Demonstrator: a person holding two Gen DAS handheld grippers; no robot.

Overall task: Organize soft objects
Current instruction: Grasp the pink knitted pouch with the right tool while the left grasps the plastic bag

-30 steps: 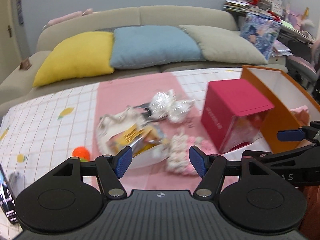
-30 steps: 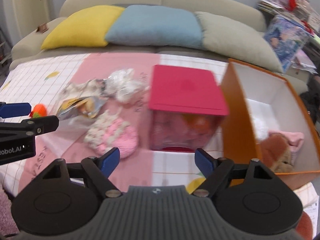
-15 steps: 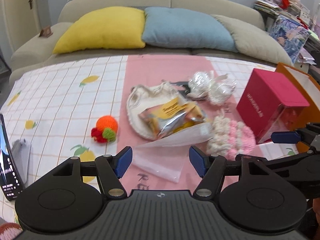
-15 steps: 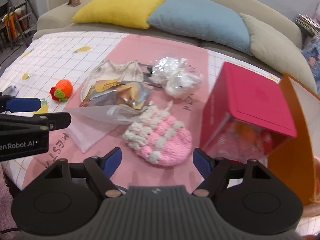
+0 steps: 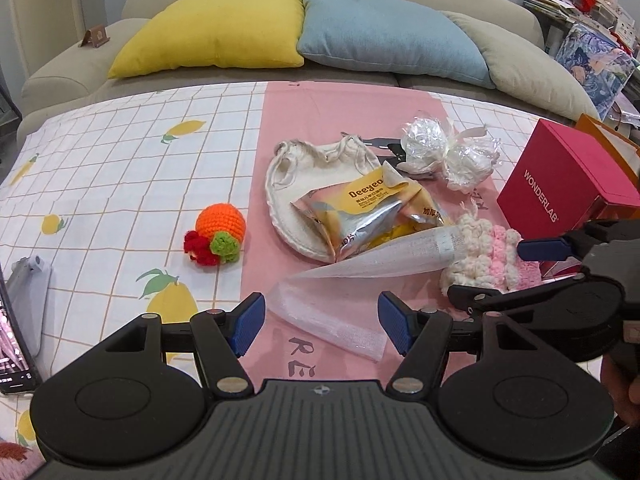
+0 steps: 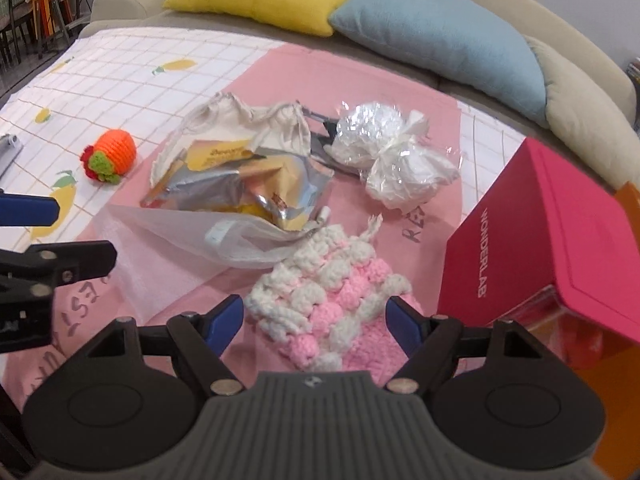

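A pink and white crocheted piece (image 6: 332, 300) lies on the pink cloth, and my right gripper (image 6: 316, 322) hovers open right over it, one finger on each side. My left gripper (image 5: 322, 326) stands open above a clear plastic bag (image 5: 360, 280), with nothing held. An orange crocheted fruit (image 5: 218, 236) rests to the left on the checked cloth. A cream drawstring pouch (image 5: 296, 172) carries a silver and yellow snack packet (image 5: 360, 208). Behind them sit two cellophane-wrapped white bundles (image 6: 392, 148). In the left wrist view the right gripper (image 5: 560, 272) shows at the right edge.
A magenta box (image 6: 552, 240) stands right of the crocheted piece, with an orange box (image 5: 608, 140) behind it. A phone (image 5: 12, 340) and a grey stand (image 5: 28, 292) lie at the far left. Yellow (image 5: 216, 32), blue (image 5: 384, 32) and beige cushions line the sofa behind.
Both grippers have swung left and sunk toward the table. The right one has left the magenta and orange boxes and now hangs over the crocheted piece. The left one has come over the plastic bag.
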